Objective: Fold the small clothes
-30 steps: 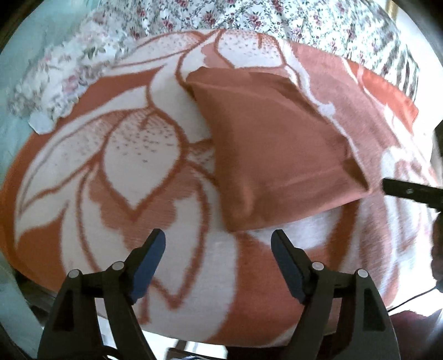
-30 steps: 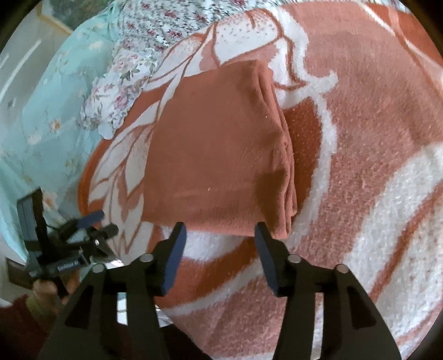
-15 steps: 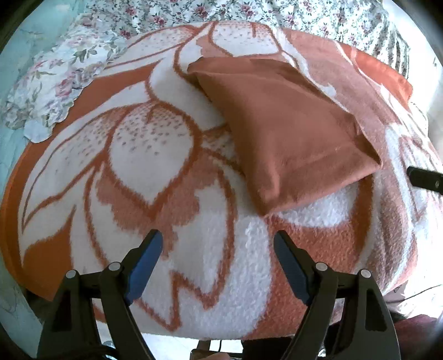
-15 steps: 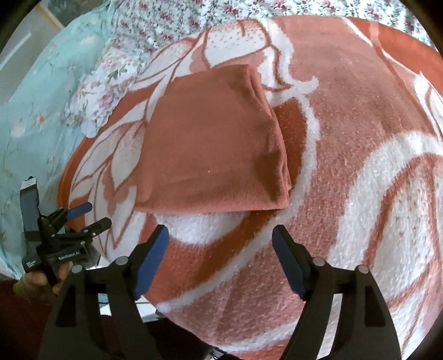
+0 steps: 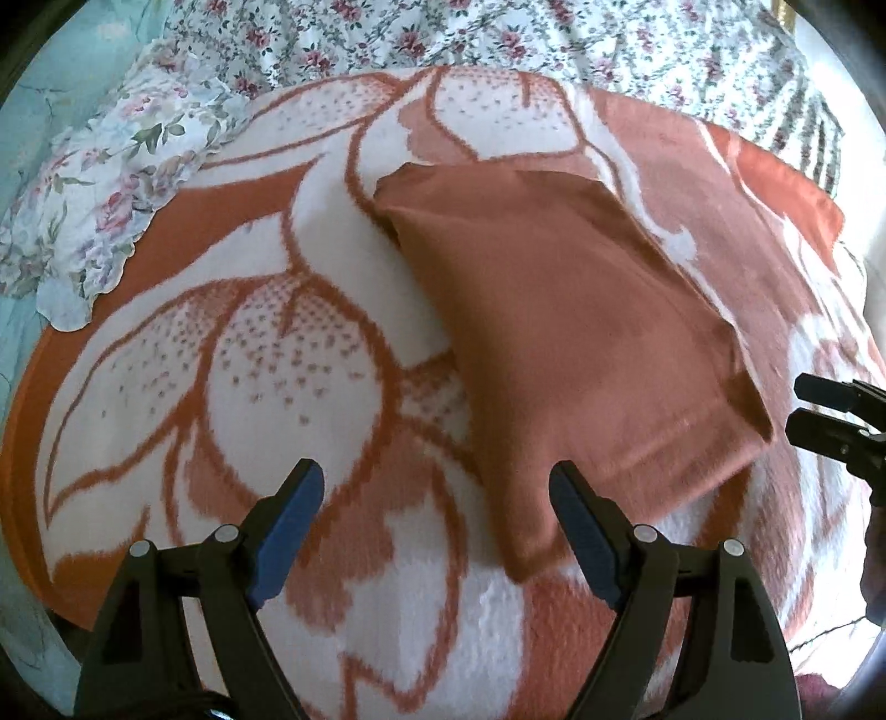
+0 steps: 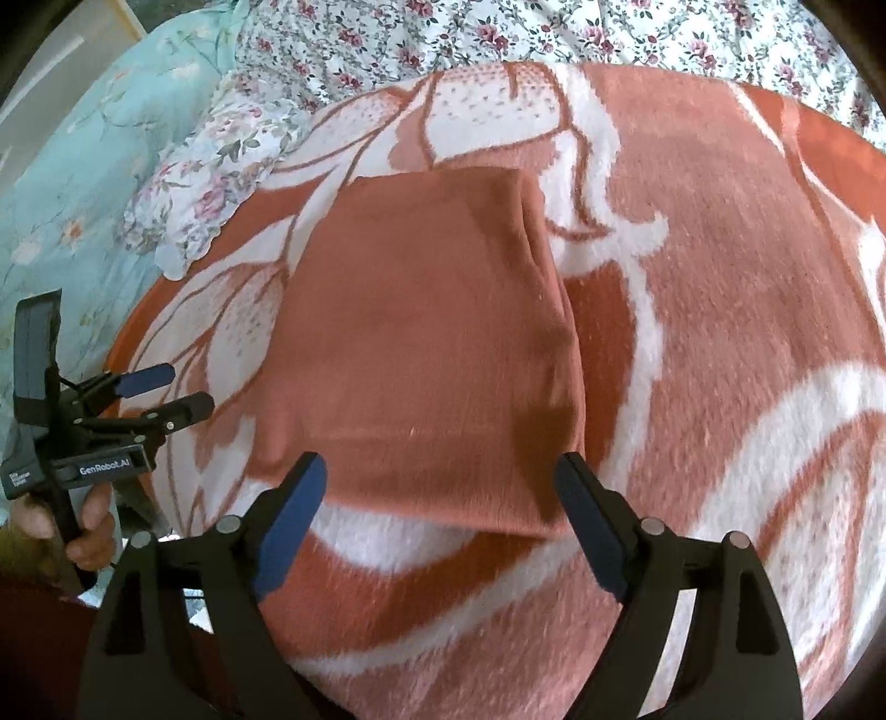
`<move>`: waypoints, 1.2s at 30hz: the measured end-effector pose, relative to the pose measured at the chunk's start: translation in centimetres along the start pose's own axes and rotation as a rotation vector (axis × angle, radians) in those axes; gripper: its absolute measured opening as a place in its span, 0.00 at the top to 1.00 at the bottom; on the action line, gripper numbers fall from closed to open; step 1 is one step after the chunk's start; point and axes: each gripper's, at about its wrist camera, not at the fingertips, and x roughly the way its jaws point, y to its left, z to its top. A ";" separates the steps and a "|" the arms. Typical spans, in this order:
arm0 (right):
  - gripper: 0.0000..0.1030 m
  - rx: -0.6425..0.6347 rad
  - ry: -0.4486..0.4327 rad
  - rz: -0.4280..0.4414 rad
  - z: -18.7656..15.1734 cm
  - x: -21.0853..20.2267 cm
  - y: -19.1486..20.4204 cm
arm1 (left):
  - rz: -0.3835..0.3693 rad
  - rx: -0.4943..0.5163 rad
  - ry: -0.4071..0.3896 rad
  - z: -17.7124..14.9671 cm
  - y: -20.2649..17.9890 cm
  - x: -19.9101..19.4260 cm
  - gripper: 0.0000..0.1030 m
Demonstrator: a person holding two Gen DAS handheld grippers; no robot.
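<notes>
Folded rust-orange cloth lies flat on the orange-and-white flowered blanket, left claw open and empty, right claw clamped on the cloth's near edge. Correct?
Not quite. The right claw is open and grips nothing; its jaws have just been opening, above the near edge of the folded rust-orange cloth, as the right wrist view shows. The orange-and-white flowered blanket and the open, empty left claw are as stated.

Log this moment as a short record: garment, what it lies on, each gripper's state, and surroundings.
garment: rust-orange cloth, folded into a flat rectangle, held by neither gripper
surface: orange and white flower-pattern blanket spread over a bed
left gripper: open, nothing between its fingers, above the blanket beside the cloth's near corner
right gripper: open after its jaws have just been opening, nothing between them, above the cloth's near edge
surroundings: floral sheet beyond the blanket; floral pillow at its left
</notes>
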 end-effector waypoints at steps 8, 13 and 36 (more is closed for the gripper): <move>0.18 0.007 0.026 0.003 2.1 2.4 0.0 | 0.056 -0.014 0.027 1.2 -0.2 1.7 0.19; 0.18 -0.009 0.044 0.011 2.2 3.1 0.4 | 0.073 -0.001 0.024 1.6 -0.7 1.6 0.19; 0.17 -0.035 0.032 0.026 6.9 4.2 0.3 | 0.031 -0.033 -0.026 5.1 -1.3 1.2 0.19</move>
